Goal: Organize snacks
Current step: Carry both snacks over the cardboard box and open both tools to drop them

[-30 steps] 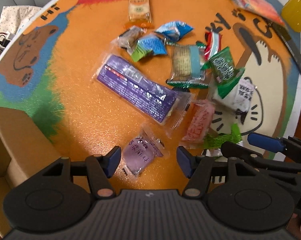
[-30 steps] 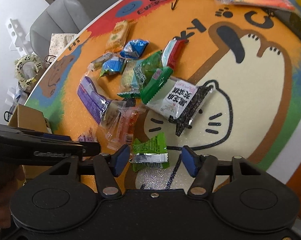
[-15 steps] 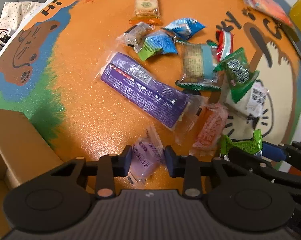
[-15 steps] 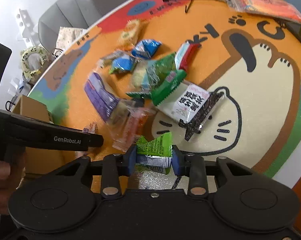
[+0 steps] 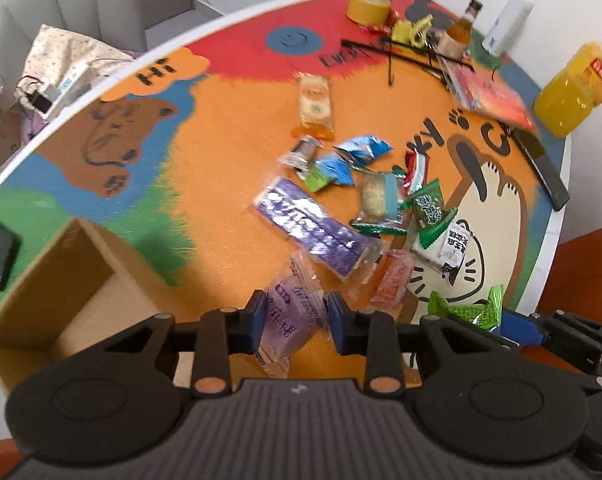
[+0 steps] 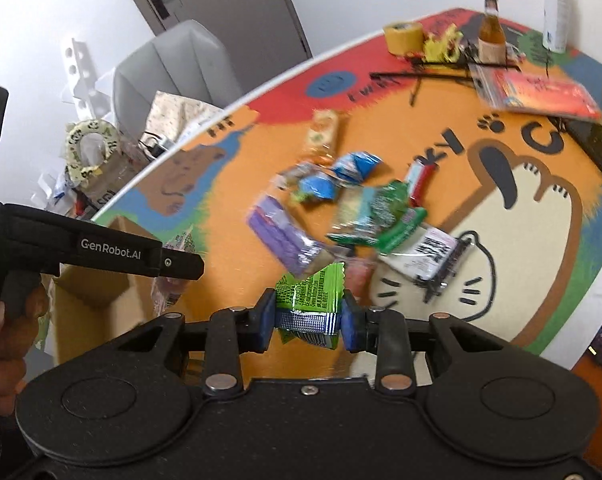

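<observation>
A round table point(image 5: 229, 152) painted with cartoon animals fills the view, a grey chair point(image 5: 73, 8) behind; the left gripper point(image 5: 295, 322) pinches a pale purple snack packet point(image 5: 291, 314) above the table; the right gripper point(image 6: 307, 318) clamps a green snack packet point(image 6: 310, 300); an open cardboard box point(image 5: 61, 280) sits at left, nothing visible inside.

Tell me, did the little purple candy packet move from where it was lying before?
Yes. The purple candy packet, pinched in the left tongs, has come up off the orange tabletop toward the cardboard box.
</observation>
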Action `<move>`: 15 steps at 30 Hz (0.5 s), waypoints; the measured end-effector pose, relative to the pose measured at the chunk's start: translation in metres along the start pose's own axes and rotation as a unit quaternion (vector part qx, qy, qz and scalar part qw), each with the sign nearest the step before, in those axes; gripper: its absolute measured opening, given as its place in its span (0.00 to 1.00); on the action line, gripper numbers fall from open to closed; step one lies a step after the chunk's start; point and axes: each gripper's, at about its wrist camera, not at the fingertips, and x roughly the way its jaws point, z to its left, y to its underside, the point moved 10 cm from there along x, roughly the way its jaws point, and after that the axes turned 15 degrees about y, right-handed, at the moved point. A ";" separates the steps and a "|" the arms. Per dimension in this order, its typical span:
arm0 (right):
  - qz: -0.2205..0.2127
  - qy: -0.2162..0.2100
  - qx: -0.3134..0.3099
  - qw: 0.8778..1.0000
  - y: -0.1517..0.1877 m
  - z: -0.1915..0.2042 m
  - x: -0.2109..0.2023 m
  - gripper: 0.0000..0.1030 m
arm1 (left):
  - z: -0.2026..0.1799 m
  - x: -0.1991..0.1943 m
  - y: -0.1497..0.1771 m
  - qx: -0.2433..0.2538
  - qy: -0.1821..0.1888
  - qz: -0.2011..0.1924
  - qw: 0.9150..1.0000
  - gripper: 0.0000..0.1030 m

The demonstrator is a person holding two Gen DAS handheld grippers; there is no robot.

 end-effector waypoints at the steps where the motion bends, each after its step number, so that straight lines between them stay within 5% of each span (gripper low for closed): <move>1: -0.005 -0.004 -0.002 1.000 -0.001 0.007 -0.006 0.30 | 0.002 -0.007 0.001 -0.003 0.000 -0.004 1.000 0.31; 15: -0.031 -0.048 -0.074 0.996 0.013 0.099 -0.043 0.30 | 0.059 -0.079 0.046 -0.061 -0.005 -0.033 0.998 0.31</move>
